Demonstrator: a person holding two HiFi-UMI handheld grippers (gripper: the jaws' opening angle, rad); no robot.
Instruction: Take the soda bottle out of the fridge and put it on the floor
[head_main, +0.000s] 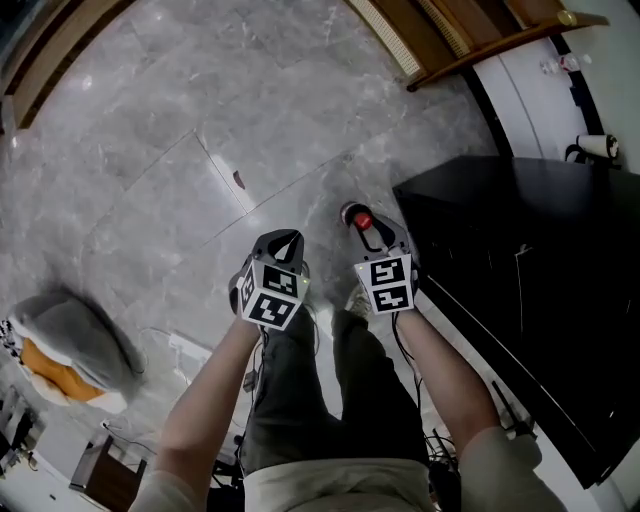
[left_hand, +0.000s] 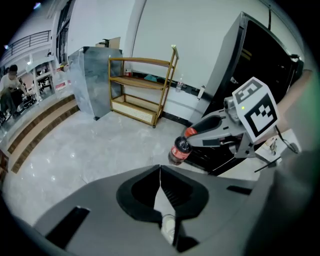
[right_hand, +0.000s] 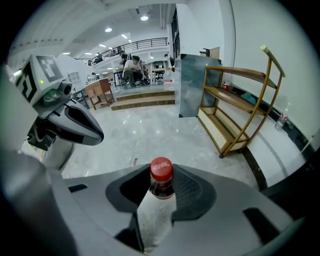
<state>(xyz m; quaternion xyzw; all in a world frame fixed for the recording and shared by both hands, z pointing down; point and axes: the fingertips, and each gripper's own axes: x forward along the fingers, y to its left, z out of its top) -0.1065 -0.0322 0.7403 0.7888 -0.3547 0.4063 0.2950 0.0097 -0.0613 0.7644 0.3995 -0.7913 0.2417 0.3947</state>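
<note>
Beside the glossy black fridge (head_main: 500, 260), the right tongs (right_hand: 161, 173) clamp their ribbed dark pads on the neck of the soda bottle (right_hand: 161, 186), just under its round red cap (right_hand: 161, 168). Seen from the left gripper view, the bottle holds dark liquid and wears a red label band, hanging over the polished grey marbled floor (head_main: 180, 140); its base is hidden. The left tongs (left_hand: 160, 170) are clenched tip to tip on nothing. A slender wooden shelf (left_hand: 142, 90) with curved posts stands against the white wall (left_hand: 200, 45).
</note>
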